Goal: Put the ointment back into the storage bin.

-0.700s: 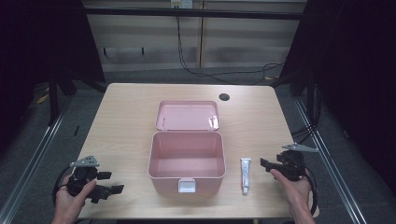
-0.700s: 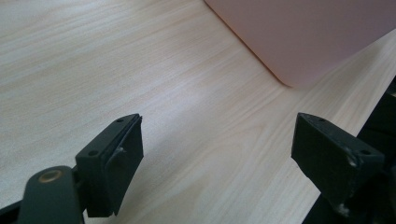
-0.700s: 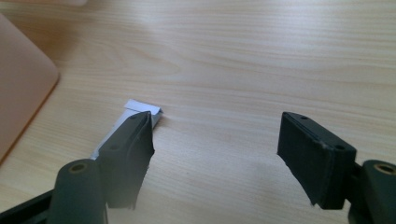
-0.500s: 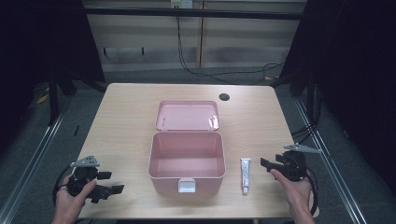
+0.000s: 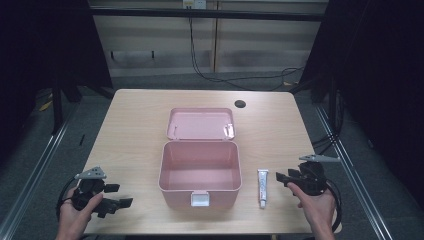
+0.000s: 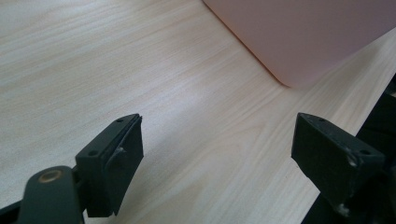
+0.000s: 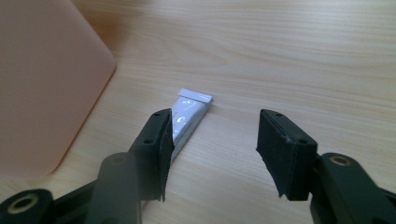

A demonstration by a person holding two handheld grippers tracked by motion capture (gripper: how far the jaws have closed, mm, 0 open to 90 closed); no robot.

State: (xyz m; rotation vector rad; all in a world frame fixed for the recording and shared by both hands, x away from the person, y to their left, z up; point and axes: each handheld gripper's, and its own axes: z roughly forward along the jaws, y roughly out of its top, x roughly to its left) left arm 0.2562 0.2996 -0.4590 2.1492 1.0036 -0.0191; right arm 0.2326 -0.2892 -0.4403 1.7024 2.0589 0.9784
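An open pink box (image 5: pixel 175 196) stands in the middle of the wooden table, its lid (image 5: pixel 200 124) tipped back behind it. The inside looks bare. A small white tube (image 5: pixel 262 187) lies flat just right of the box. My right gripper (image 5: pixel 286 175) rests on the table right of the tube, jaws open and pointing at it. In the right gripper view the tube (image 7: pixel 189 114) lies ahead, partly behind one jaw of my gripper (image 7: pixel 212 149), with the box (image 7: pixel 42 84) beside it. My left gripper (image 5: pixel 120 195) is open at the front left; its own view has bare table between its jaws (image 6: pixel 217 154) and the box's corner (image 6: pixel 303 37) beyond.
A dark round hole (image 5: pixel 240 104) sits in the tabletop near the far right. The table's front edge (image 5: pixel 200 234) runs just under both hands. Dark floor, rails and cables surround the table.
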